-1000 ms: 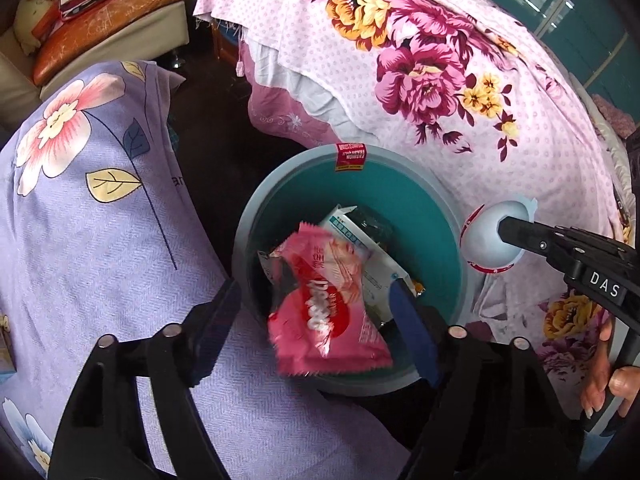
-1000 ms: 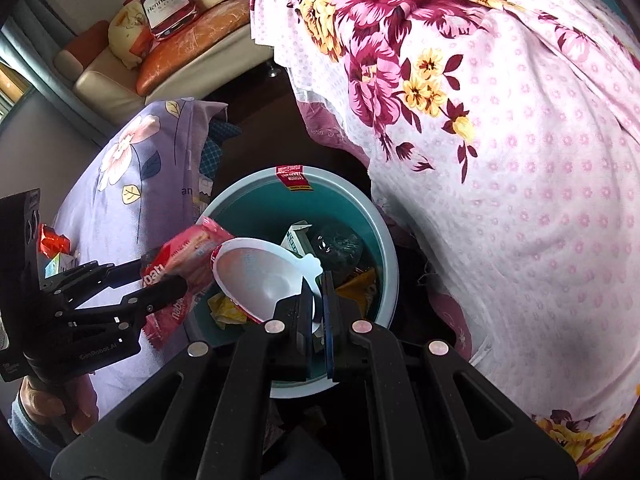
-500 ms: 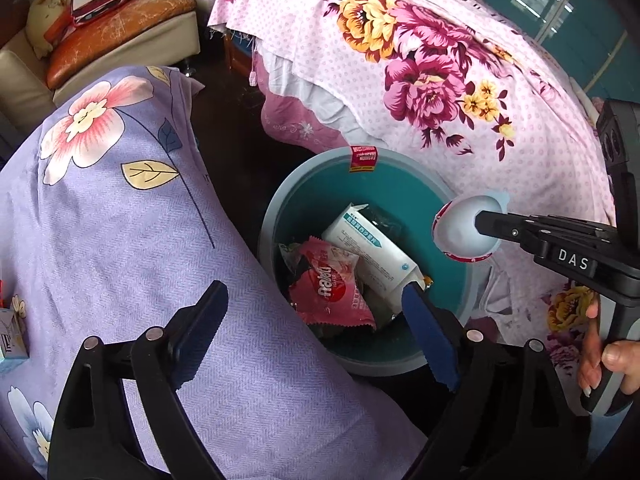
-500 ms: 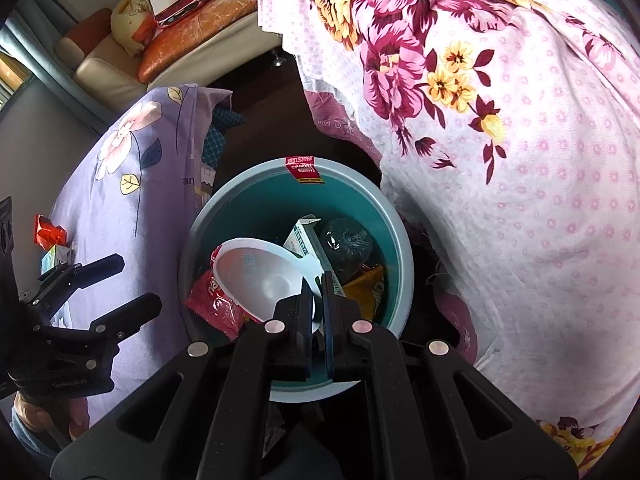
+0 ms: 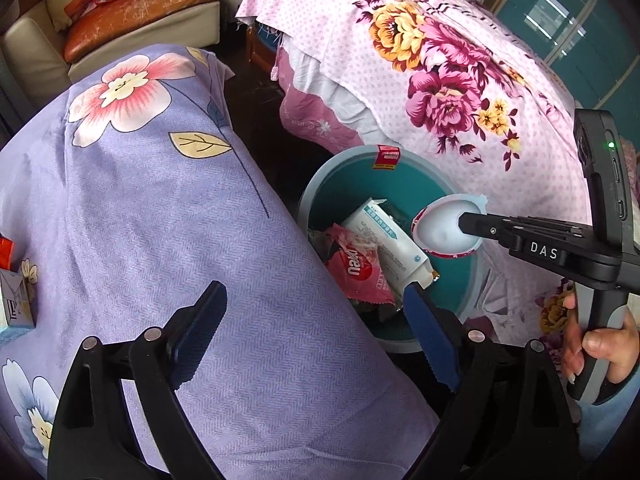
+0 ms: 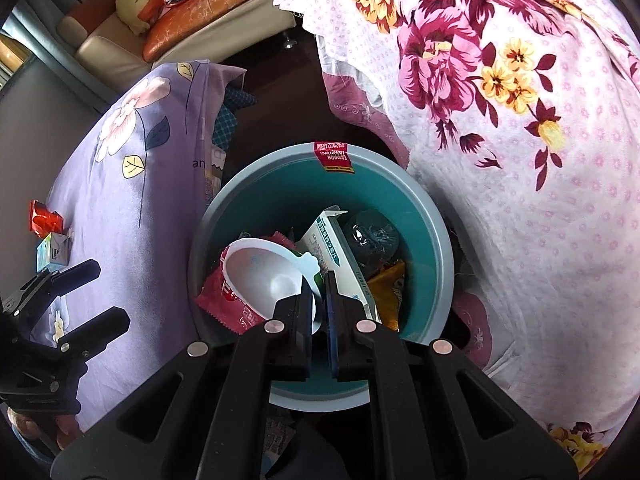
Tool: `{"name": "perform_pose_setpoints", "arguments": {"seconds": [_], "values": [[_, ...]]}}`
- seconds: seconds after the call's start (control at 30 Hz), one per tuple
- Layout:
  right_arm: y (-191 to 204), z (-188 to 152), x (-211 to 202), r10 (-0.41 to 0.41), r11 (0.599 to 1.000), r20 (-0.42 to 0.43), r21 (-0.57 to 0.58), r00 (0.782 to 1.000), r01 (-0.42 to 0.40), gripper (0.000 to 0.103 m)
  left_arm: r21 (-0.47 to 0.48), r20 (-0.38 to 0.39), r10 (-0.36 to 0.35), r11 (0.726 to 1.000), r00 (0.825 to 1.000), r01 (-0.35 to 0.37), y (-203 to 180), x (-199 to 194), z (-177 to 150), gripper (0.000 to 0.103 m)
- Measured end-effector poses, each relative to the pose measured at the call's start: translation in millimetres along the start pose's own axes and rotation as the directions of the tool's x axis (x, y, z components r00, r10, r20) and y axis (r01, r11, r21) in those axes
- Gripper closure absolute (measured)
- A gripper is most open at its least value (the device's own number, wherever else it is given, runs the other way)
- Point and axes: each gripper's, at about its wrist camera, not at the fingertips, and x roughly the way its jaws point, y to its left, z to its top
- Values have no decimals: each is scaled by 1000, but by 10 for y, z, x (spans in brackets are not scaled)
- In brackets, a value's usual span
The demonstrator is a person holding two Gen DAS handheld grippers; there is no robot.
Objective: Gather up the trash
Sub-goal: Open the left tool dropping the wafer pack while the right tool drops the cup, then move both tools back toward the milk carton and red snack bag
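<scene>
Nearest, the right tongs [image 6: 319,300] are clamped on the rim tab of a white plastic cup [image 6: 266,276], holding it tilted over the teal bin [image 6: 430,216]. The left tongs [image 5: 316,340] stand wide apart and empty above the purple floral cover [image 5: 160,208], beside the bin.

In the bin lie a red snack wrapper [image 5: 360,272], a white carton [image 6: 338,256], a crumpled clear bottle [image 6: 370,236] and an orange packet [image 6: 390,284].

Further left on the purple cover, a small blue box [image 6: 52,254] and a red wrapper [image 6: 46,222] lie uncollected.

Judged step: depositing the cup. The next move calls for the right tongs to part while the cup hangs inside the rim, so it drops among the other trash. The left tongs appear free to fetch the two remaining items.
</scene>
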Motion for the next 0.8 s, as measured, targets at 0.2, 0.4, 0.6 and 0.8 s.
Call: {"name": "perform_pose_setpoints", "arguments": {"seconds": [0.2, 0.4, 0.6, 0.8], "values": [[87, 17, 23, -6, 1000, -7, -8, 1000, 6, 67, -36, -4, -7, 999, 1000, 7, 156, -64, -113, 13], [158, 10, 9, -20, 1000, -14, 6, 1000, 20, 35, -83, -6, -3, 997, 1000, 3, 329, -122, -227, 13], [263, 3, -13, -32, 999, -54, 0, 998, 32, 23, -136, -3, 2, 991, 1000, -2, 557, -240, -389, 13], [539, -33, -45, -38, 997, -64, -72, 997, 33, 21, -175, 25, 27, 984, 999, -23, 845, -465, -585, 13]]}}
